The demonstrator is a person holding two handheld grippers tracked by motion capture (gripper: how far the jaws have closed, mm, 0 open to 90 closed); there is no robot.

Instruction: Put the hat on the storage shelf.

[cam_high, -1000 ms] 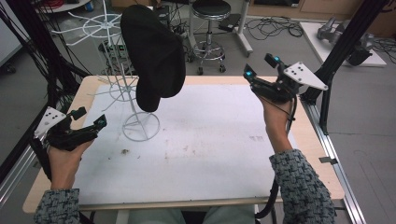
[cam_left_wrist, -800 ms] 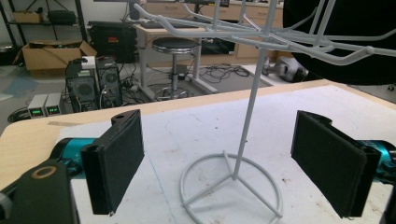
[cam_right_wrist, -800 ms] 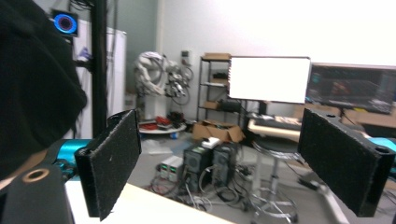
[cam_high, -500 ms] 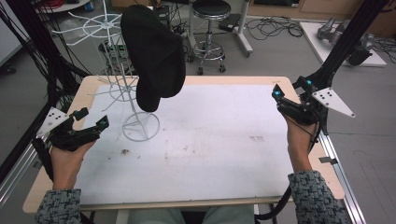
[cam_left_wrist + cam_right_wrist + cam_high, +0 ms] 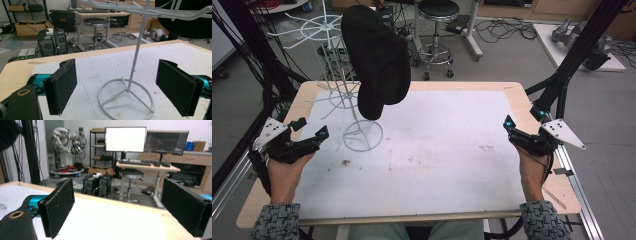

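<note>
A black cap (image 5: 379,60) hangs on a white wire stand (image 5: 362,135) at the back left of the white-topped table (image 5: 452,165). My left gripper (image 5: 312,127) rests low at the table's left, open, its jaws pointing at the stand's ring base (image 5: 126,97), a short way off. In the left gripper view the cap (image 5: 185,27) shows dark at the top right. My right gripper (image 5: 523,117) sits by the table's right edge, far from the stand. Its jaws have just been opening, and the wide gap between its pads (image 5: 60,205) holds nothing.
A black stool (image 5: 437,10) and loose cables lie on the floor beyond the table. Black frame posts (image 5: 582,50) rise at the right and left. An aluminium rail (image 5: 572,170) runs along the table's right side. A desk with monitors (image 5: 125,138) stands far behind.
My right hand has swung out to the right and come down towards the table's right edge. The left hand, the stand and the cap have stayed put.
</note>
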